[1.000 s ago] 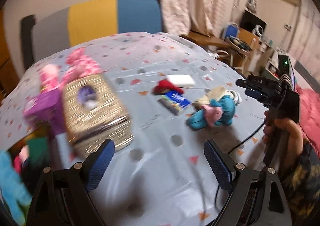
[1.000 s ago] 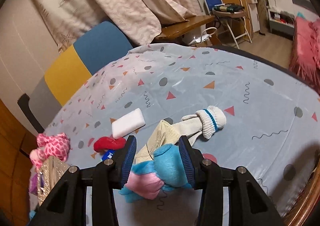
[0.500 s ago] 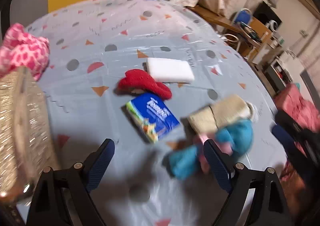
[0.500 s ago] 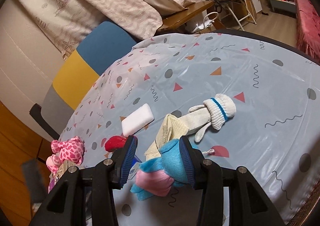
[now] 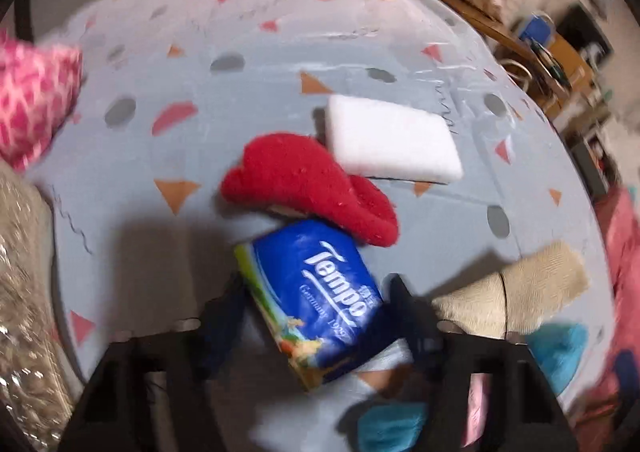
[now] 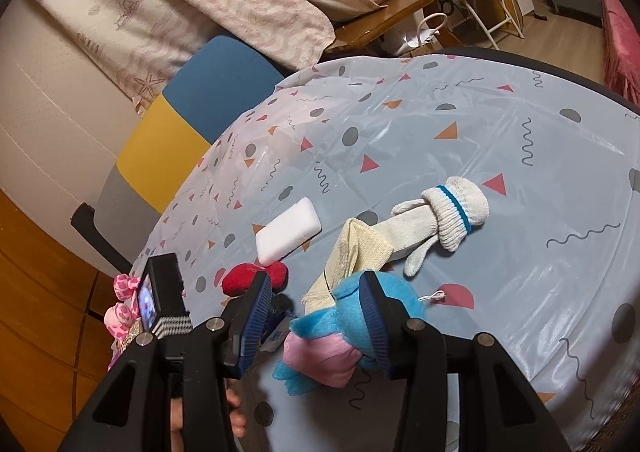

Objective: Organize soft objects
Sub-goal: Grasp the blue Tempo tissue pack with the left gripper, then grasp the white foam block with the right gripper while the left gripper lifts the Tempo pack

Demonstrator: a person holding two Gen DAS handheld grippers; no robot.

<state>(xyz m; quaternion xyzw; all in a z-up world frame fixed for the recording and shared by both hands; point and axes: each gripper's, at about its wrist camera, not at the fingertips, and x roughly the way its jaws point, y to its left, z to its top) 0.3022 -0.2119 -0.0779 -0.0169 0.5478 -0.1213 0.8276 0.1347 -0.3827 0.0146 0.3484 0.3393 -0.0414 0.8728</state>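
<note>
Tablecloth (image 6: 400,139): pale grey-blue, with orange and red triangles, grey dots, dark squiggles. Tissue pack (image 5: 320,300), centre frame: blue, white lettering, green edge. Plush (image 5: 304,183): red. Sponge (image 5: 390,139): white. Glove (image 6: 444,211): off-white, blue cuff stripe. Toy (image 6: 340,340): turquoise and pink. Chair (image 6: 180,131), upper left: blue, yellow, grey.

my left gripper (image 5: 316,316) is low over the table, its blurred fingers set either side of the tissue pack, contact unclear. my right gripper (image 6: 316,320) hovers with its fingers (image 6: 256,316) parted, the right one against the blue plush.
</note>
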